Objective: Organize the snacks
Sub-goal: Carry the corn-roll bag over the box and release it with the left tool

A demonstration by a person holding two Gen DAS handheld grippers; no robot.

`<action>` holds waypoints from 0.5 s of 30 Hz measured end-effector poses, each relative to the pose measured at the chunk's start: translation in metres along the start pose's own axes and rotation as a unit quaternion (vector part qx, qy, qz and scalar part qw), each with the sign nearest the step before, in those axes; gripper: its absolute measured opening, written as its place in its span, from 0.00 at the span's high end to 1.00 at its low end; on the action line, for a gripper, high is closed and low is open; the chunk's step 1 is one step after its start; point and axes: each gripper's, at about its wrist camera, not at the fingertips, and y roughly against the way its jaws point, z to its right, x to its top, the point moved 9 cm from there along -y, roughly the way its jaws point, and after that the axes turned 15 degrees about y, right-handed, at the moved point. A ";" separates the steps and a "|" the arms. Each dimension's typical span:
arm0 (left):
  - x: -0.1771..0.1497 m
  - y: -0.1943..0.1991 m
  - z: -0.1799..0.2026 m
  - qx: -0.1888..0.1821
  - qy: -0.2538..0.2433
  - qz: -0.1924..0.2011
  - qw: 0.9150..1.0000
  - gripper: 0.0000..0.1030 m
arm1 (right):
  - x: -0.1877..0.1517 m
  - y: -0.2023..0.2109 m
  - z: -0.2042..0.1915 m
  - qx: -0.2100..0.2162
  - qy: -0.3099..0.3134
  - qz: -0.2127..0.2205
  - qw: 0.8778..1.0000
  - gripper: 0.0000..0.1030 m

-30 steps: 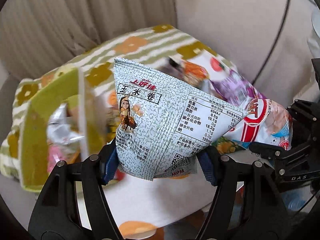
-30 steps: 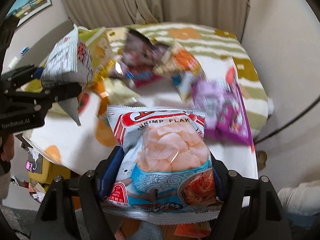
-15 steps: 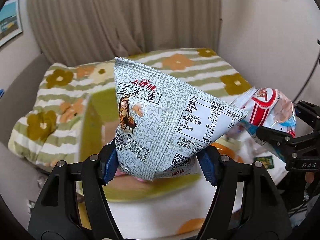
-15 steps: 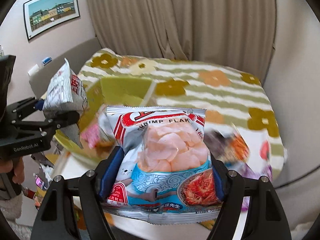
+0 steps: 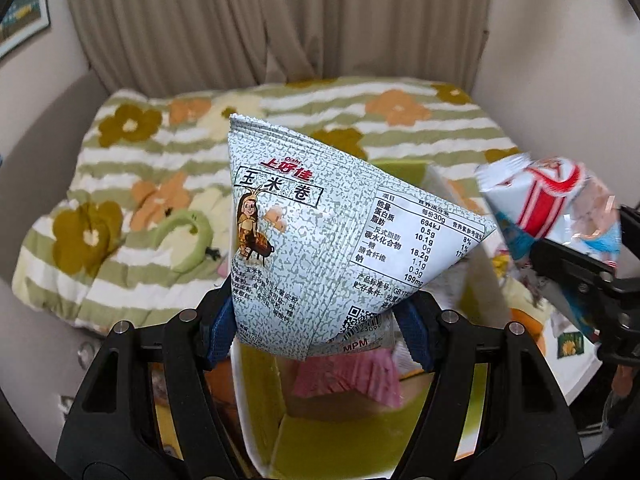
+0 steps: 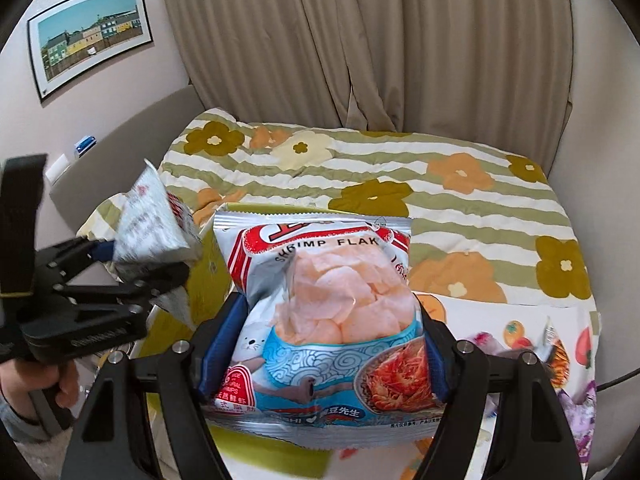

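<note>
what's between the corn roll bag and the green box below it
Nothing visible. The corn roll bag hangs in the left gripper right over the open green box; a pink packet already lies inside.

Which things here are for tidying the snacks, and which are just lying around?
For the job:
- grey speckled corn-roll snack bag, held in the left gripper
- shrimp flakes bag, held in the right gripper
- yellow-green cardboard box
- loose purple packet

Just lying about:
- flowered striped blanket
- green plush toy
- framed picture
- beige curtain
</note>
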 end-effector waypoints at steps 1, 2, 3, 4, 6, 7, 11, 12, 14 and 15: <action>0.001 -0.007 -0.002 0.004 0.004 -0.005 1.000 0.36 | 0.003 -0.006 0.000 0.000 0.000 -0.003 1.000 0.29; 0.004 -0.017 -0.006 0.006 0.010 -0.013 1.000 0.36 | 0.005 -0.010 -0.001 0.001 -0.001 -0.005 1.000 0.29; 0.006 -0.027 -0.008 0.006 0.015 -0.020 1.000 0.36 | 0.008 -0.016 -0.001 0.004 -0.001 -0.007 1.000 0.29; 0.007 -0.032 -0.008 0.008 0.017 -0.024 1.000 0.36 | 0.011 -0.022 -0.001 0.006 -0.002 -0.008 1.000 0.29; 0.011 -0.046 -0.011 0.011 0.025 -0.035 0.999 0.36 | 0.015 -0.035 0.001 0.014 -0.005 -0.011 1.000 0.29; 0.012 -0.050 -0.012 0.013 0.029 -0.039 0.999 0.36 | 0.017 -0.044 0.003 0.020 -0.010 -0.012 1.000 0.29; 0.016 -0.066 -0.011 0.029 0.026 -0.050 0.998 0.36 | 0.022 -0.062 0.006 0.040 -0.020 -0.020 0.999 0.29; 0.017 -0.070 -0.009 0.034 0.021 -0.053 0.998 0.36 | 0.024 -0.066 0.007 0.043 -0.021 -0.021 0.999 0.29; 0.018 -0.073 -0.004 0.033 0.015 -0.055 0.998 0.36 | 0.027 -0.073 0.010 0.048 -0.022 -0.024 0.998 0.29; 0.020 -0.075 -0.003 0.032 0.014 -0.055 0.998 0.36 | 0.027 -0.076 0.012 0.049 -0.023 -0.025 0.998 0.29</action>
